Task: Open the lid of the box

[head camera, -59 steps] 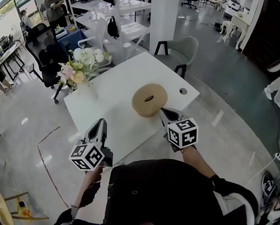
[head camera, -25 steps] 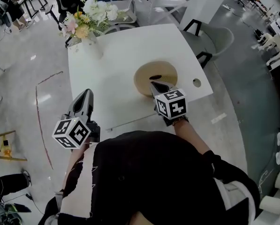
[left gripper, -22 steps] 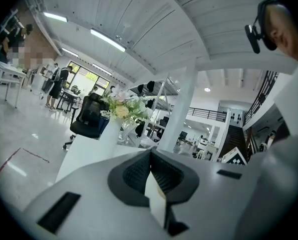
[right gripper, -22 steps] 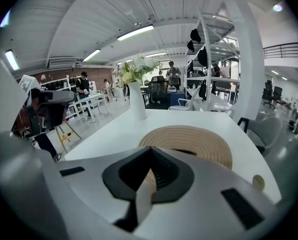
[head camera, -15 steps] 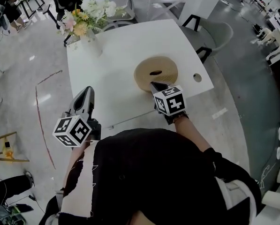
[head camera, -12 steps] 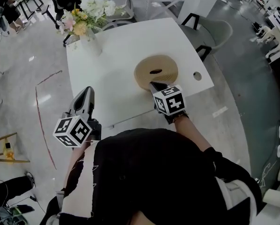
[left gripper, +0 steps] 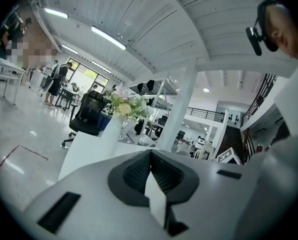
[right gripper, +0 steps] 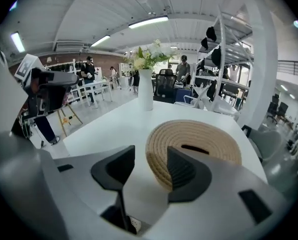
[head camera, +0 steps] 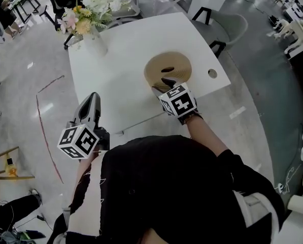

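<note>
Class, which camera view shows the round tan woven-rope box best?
The right gripper view. There the round tan woven-rope box fills the middle, and its coils and dark lid slot are clear, though its near edge is partly hidden. The head view shows it small, from above. The left gripper view does not show it.

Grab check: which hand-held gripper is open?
The right hand-held gripper: its jaws have just been opening, the box edge between them. The left hand-held gripper is shut.
</note>
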A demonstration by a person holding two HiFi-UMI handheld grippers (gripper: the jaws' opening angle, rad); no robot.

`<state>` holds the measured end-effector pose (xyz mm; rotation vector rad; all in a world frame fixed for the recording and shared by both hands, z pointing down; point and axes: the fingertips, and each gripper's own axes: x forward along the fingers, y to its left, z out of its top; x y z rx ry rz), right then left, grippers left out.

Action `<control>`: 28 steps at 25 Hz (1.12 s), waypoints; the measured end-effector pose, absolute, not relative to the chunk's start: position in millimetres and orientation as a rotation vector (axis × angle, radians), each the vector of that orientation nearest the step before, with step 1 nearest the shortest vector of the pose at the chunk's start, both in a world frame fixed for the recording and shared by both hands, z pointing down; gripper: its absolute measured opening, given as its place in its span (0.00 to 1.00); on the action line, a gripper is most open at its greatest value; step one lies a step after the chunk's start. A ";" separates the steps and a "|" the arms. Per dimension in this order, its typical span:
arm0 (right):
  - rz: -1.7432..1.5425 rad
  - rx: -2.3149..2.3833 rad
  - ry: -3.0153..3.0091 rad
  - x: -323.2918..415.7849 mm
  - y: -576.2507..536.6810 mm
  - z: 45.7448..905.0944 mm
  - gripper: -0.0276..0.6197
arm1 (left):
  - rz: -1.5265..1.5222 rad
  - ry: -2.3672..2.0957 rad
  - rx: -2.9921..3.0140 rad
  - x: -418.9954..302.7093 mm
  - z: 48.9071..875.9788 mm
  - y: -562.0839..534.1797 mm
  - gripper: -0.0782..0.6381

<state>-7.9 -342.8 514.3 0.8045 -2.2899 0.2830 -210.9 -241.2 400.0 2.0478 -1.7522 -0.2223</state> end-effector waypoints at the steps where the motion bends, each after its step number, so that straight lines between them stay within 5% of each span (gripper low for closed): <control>1: 0.257 0.801 -2.272 -7.9 -343.5 517.1 0.37 | -0.221 -1.749 2.047 -210.8 401.4 -240.3 0.12; 16: -0.002 0.786 -2.128 -13.6 -344.7 556.5 0.44 | -0.201 -1.720 2.056 -222.3 410.2 -235.2 0.12; 22: -0.127 0.868 -2.091 -8.8 -352.5 561.0 0.33 | -0.198 -1.698 2.067 -224.9 410.0 -237.3 0.12; 28: -0.232 0.879 -2.032 -8.3 -352.1 566.6 0.33 | -0.190 -1.678 2.078 -227.7 411.0 -235.7 0.12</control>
